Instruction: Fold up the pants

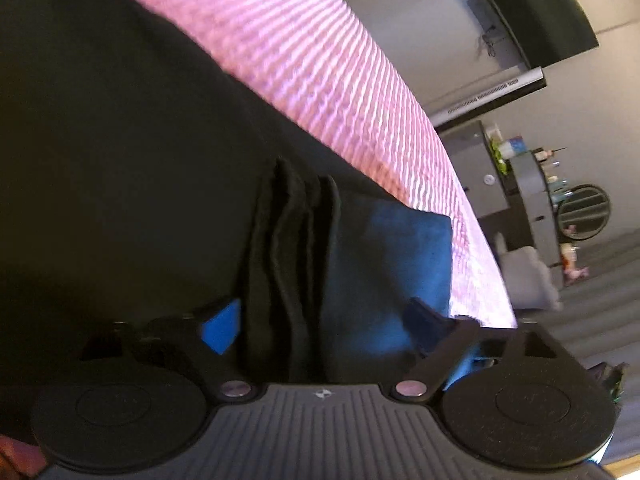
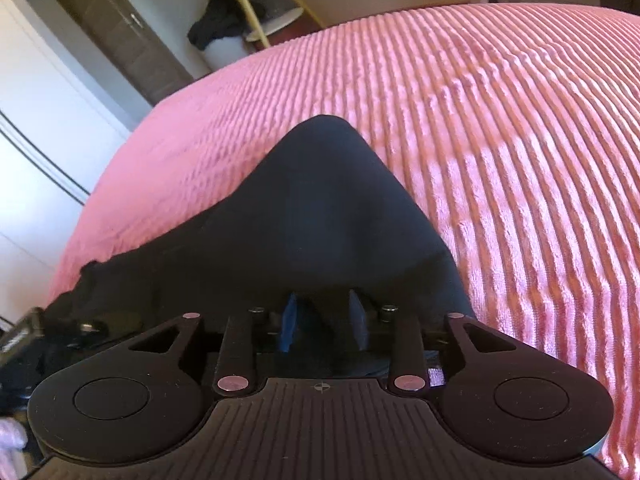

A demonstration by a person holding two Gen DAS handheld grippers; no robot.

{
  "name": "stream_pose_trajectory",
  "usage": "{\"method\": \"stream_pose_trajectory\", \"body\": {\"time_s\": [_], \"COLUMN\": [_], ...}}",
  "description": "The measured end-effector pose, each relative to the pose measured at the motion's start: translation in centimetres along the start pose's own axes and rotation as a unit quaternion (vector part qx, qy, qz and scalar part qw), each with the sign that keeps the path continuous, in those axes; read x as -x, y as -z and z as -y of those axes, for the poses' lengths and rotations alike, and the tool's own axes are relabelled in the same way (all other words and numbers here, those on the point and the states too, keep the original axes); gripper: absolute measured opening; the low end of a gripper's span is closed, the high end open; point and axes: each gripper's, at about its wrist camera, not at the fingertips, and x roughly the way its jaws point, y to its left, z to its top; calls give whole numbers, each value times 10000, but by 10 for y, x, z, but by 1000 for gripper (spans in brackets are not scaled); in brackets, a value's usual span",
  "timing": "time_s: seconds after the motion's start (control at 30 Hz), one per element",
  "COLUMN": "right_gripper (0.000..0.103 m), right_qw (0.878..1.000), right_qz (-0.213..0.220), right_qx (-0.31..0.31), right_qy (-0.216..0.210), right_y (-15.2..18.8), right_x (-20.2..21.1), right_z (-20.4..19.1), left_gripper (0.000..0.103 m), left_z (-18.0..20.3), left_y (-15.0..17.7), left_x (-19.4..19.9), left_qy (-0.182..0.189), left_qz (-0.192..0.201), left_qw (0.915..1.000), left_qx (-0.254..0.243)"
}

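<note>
The black pants lie over a pink ribbed bedspread. In the left wrist view a bunched, pleated edge of the pants runs between my left gripper's blue fingers, which are closed on it. In the right wrist view the pants rise in a peak from my right gripper, whose fingers pinch the cloth. The fingertips are mostly hidden by fabric.
The pink bedspread fills the right wrist view. Beyond the bed are a door, a round side table with dark clothes, a dark shelf unit and a wall-mounted screen.
</note>
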Motion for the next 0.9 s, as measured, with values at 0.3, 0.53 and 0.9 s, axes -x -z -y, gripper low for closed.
{"method": "stream_pose_trajectory", "body": {"time_s": [0.3,0.53,0.9], "right_gripper": [38,38,38], "right_qw": [9975,9976,9882], "right_qz": [249,337,1027], "right_qx": [-447,-330,-505], "right_qy": [-478,-513,-1014], "right_y": [4,6,8], "right_x": [13,13,43], "right_z": [9,1,8], "left_gripper": [18,20,9], "left_z": [6,8,3], "left_y": [-2,1,3], "left_x": [-25,-31,31], "left_qy": [166,-70,217], "left_qz": [-188,-114,977], "left_qw": [9995,9999,9947], "left_qx": [208,78,231]}}
